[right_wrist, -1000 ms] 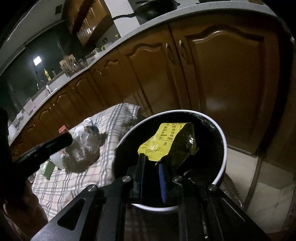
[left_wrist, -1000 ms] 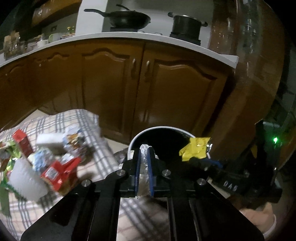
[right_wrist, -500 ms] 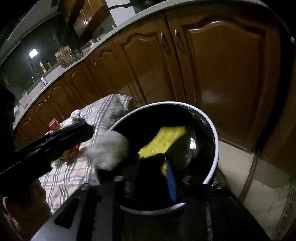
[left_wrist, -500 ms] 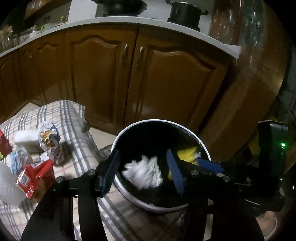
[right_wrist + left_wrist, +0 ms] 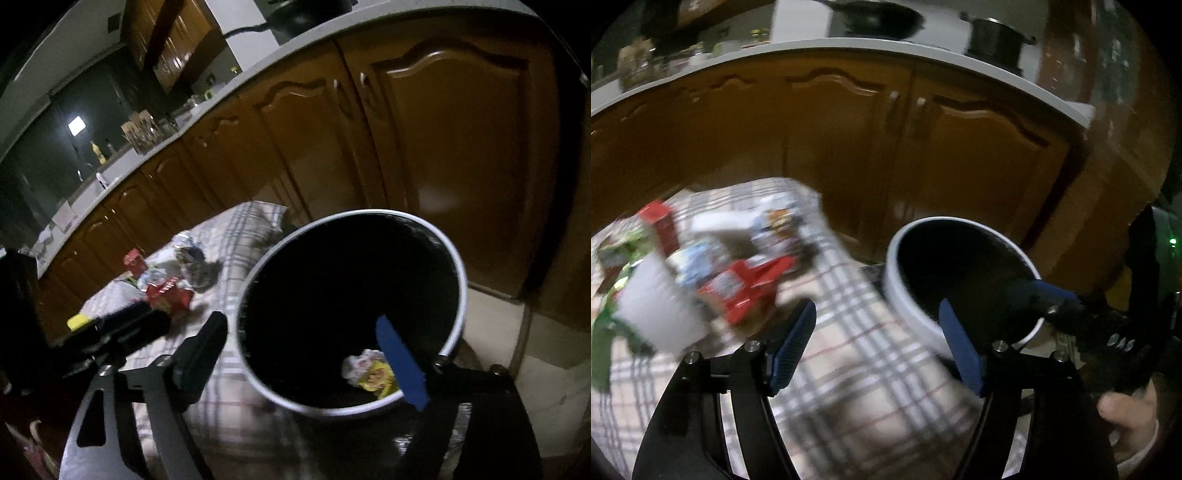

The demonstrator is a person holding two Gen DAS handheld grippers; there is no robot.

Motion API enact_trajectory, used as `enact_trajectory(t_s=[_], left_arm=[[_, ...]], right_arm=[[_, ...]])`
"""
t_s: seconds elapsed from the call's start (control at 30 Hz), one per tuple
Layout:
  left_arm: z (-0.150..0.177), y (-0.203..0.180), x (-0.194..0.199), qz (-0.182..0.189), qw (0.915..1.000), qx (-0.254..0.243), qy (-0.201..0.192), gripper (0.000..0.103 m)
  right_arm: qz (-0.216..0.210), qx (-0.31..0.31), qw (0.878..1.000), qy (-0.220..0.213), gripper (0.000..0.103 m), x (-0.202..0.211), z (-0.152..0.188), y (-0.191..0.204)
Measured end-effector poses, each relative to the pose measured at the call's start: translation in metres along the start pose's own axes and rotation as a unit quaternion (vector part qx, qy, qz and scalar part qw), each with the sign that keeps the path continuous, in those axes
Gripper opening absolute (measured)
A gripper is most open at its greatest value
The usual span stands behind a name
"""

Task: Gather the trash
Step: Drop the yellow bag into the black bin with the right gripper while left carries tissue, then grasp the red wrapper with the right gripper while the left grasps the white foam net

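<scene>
Trash (image 5: 738, 280), light crumpled wrappers and cartons, lies heaped on the checked cloth (image 5: 857, 354) beside the bin (image 5: 456, 266). Both the left gripper (image 5: 877, 345) and right gripper (image 5: 308, 363) have just opened wide, empty. Pinch a wrapper's loose edge.

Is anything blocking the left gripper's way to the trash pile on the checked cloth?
Nothing visible does. The left gripper, jaws just opened and empty, faces bare checked cloth; the trash pile lies beyond, left of the bin.
</scene>
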State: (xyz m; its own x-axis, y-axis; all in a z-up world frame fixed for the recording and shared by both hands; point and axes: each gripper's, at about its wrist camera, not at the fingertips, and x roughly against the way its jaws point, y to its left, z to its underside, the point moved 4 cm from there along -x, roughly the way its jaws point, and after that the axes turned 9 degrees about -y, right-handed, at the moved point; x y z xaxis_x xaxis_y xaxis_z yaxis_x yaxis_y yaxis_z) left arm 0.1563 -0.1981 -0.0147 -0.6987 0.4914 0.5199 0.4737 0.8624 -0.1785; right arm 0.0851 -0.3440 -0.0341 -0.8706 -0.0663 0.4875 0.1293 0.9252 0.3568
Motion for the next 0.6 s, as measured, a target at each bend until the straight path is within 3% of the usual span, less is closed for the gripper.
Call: enact_trajectory(t_s=[0.23,0.6], left_arm=[[0.013,0.055,0.035,-0.054,0.9976,0.038,-0.019,0.074],[0.029,0.116,0.065,-0.105,0.9906,0.085,-0.024,0.074]], right_arm=[[-0.029,0.002,1.0,-0.001,0.095,-0.007,0.01,0.038],[-0.075,0.026,0.996,0.029,0.095,-0.031,0.034,0.097]])
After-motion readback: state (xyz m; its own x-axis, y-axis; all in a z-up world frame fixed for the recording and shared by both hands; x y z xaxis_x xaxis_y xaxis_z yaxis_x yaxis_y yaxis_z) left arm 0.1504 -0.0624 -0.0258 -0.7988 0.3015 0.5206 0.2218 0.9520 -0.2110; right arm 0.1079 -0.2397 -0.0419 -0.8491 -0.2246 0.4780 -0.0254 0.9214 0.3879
